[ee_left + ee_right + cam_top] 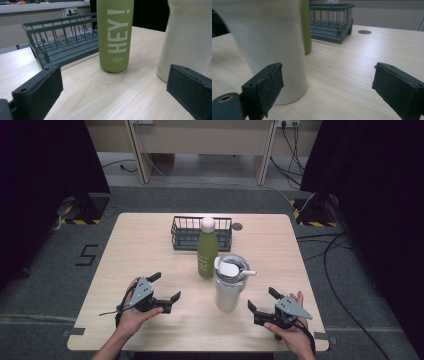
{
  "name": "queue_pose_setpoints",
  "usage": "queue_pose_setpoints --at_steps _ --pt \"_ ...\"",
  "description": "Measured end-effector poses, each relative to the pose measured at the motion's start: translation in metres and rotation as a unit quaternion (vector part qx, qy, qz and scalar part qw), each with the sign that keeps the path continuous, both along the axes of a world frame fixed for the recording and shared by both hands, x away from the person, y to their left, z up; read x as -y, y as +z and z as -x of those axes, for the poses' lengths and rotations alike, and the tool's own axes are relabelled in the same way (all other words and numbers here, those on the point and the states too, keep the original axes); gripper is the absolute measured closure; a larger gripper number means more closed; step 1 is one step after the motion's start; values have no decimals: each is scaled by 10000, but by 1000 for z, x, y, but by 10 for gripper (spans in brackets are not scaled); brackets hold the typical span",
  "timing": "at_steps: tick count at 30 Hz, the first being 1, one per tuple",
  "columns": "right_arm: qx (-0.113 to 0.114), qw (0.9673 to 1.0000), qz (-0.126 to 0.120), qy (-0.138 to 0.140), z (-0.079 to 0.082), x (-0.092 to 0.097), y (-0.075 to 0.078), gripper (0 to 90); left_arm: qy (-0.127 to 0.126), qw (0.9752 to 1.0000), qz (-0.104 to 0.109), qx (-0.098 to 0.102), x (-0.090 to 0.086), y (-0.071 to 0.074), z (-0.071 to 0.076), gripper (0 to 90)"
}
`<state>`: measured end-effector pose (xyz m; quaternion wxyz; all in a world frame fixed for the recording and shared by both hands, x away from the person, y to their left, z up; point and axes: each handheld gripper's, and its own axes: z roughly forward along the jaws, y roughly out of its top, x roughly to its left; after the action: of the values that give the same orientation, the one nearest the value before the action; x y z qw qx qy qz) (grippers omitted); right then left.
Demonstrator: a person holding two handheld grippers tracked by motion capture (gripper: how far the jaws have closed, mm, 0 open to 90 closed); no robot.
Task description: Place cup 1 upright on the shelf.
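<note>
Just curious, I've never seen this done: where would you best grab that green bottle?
Probably mid-body: the green bottle stands upright, straight-sided and slim. Come level from the near left, where the open left tool sits. The cream tumbler crowds its right side and the wire basket stands behind.

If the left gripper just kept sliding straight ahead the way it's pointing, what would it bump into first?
Probably the green metal bottle: in the left gripper view it stands almost centred between the open jaws of the left gripper. The cream-white tumbler sits just to the side and might graze one jaw; depth is unclear.
</note>
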<state>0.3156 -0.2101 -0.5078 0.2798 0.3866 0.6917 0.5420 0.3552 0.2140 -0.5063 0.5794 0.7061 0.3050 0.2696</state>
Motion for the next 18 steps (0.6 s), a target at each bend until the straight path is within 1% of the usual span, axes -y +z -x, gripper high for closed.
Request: queue_pose_setpoints --at_steps 1,2,5,8,10,12,13,14,18 --pt "0 10000 0 0 0 0 0 84 -5 10000 20 18 1 1 0 0" --pt "29 9999 9 104 1 -3 2 67 -17 10000 17 35 2 2 -1 0" --pt "72 9998 50 162 2 -6 3 60 -20 10000 8 30 4 2 -2 0" --pt "156 9996 93 235 4 -10 6 24 28 10000 11 20 4 2 -2 0" --pt "168 9994 77 280 5 -13 8 6 74 10000 -2 26 3 2 -1 0" --pt "179 9994 87 300 5 -15 8 5 84 10000 -29 35 2 3 0 0" --pt "190 9993 98 303 5 -17 9 5 103 9999 -12 41 2 3 0 0" --pt "222 9990 149 363 5 -22 10 2 99 9999 -7 51 1 4 1 0" --pt "277 9986 174 412 5 -28 13 2 114 9999 -1 62 2 4 0 0"
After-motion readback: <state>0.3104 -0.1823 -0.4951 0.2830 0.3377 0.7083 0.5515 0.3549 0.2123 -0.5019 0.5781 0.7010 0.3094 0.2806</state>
